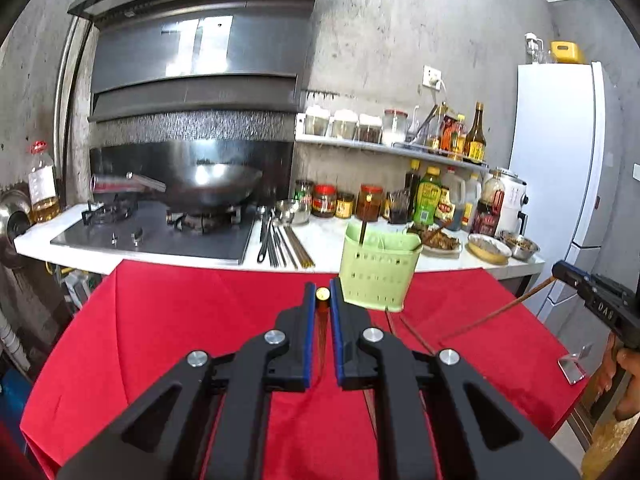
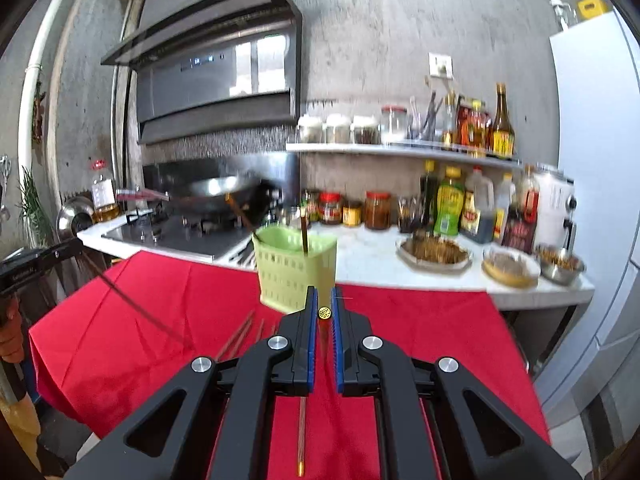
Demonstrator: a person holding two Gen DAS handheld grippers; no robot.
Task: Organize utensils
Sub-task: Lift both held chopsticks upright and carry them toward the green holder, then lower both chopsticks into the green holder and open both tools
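Above the red-clothed tabletop [image 1: 168, 320], the left tool [image 1: 322, 294] and right tool [image 2: 324, 312] each clamp one brown, gold-capped chopstick [image 1: 322, 308] [image 2: 325, 313]. The pale green slotted plastic utensil holder [image 1: 378, 274] stands ahead with one chopstick [image 1: 363, 233] upright inside; at least two loose chopsticks [image 2: 236, 338] lie on the cloth.

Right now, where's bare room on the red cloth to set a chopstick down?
Free: the wide left stretch of the red tablecloth, between its left edge and the pale green slotted plastic utensil basket. Crowded: the strip below and right of the basket, where loose brown chopsticks lie, and the white counter behind, packed with jars, dishes and utensils.
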